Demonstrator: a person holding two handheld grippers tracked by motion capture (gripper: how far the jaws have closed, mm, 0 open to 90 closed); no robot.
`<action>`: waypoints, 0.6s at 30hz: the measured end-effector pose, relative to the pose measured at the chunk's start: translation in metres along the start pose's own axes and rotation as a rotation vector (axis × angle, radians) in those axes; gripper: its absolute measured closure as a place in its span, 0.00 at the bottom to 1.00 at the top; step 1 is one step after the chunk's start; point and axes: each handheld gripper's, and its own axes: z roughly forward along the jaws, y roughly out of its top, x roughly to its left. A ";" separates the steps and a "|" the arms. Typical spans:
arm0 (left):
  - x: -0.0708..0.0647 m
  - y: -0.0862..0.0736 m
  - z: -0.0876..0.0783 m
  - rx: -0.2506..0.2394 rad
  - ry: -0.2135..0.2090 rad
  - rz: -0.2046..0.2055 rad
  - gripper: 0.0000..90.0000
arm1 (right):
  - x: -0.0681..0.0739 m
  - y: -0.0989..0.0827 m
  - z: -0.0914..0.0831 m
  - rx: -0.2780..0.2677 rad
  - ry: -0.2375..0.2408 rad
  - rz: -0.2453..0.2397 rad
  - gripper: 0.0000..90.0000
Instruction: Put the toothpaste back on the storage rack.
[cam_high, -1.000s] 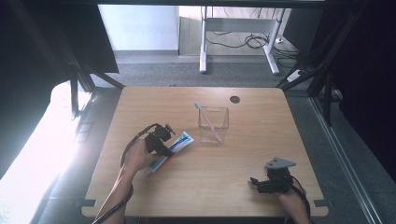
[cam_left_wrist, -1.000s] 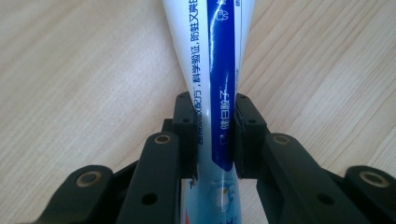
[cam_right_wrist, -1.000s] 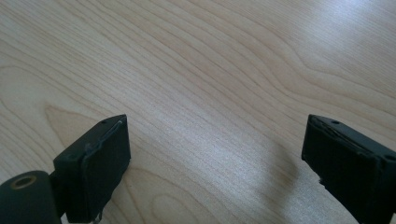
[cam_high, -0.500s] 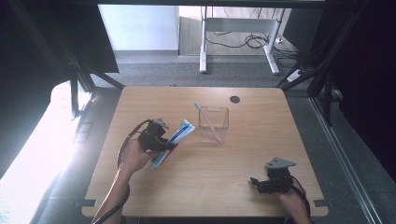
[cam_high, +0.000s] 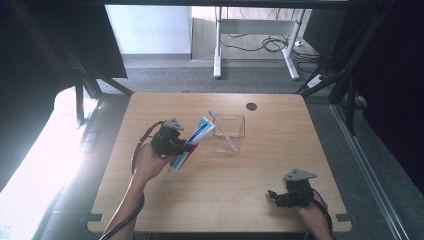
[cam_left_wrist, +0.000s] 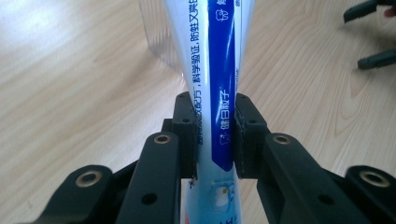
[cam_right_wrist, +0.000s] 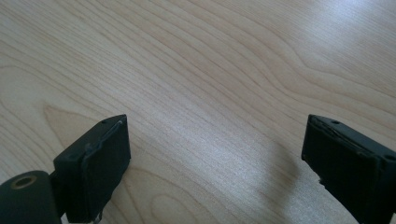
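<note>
So the left gripper (cam_high: 186, 146) has a toothpaste tube (cam_high: 192, 142) clamped between its pads — in the left gripper view you can see both black pads pressing flat against the sides of the tube (cam_left_wrist: 219, 93), which runs straight up the frame with blue and white print on it. From the high view the tube is off the table (cam_high: 250, 195), tilted, with its upper end pointing toward the clear plastic container (cam_high: 229, 134) and sitting just beside its left wall. Can't tell if it actually touches the rim or not.

The container stands upright near the middle of the table, and a toothbrush (cam_high: 221, 129) leans inside it, head poking out over the top left edge. There's a small dark round hole (cam_high: 251, 106) in the tabletop behind it.

The right gripper (cam_high: 278, 197) is well apart from all that — down at the near right corner of the table, resting low on the wood. Its jaws are spread wide with nothing between them, just bare wood grain (cam_right_wrist: 210, 116) in the right gripper view.
</note>
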 end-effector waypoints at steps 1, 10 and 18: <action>0.000 0.002 0.000 -0.008 0.001 0.002 0.83 | 0.000 0.000 0.000 0.000 -0.001 0.000 0.09; -0.005 0.019 0.002 -0.075 0.000 0.026 0.83 | 0.000 0.000 0.000 -0.001 0.001 -0.002 0.09; -0.007 0.034 0.006 -0.123 -0.007 0.028 0.83 | 0.000 0.000 0.000 -0.004 0.012 0.003 0.09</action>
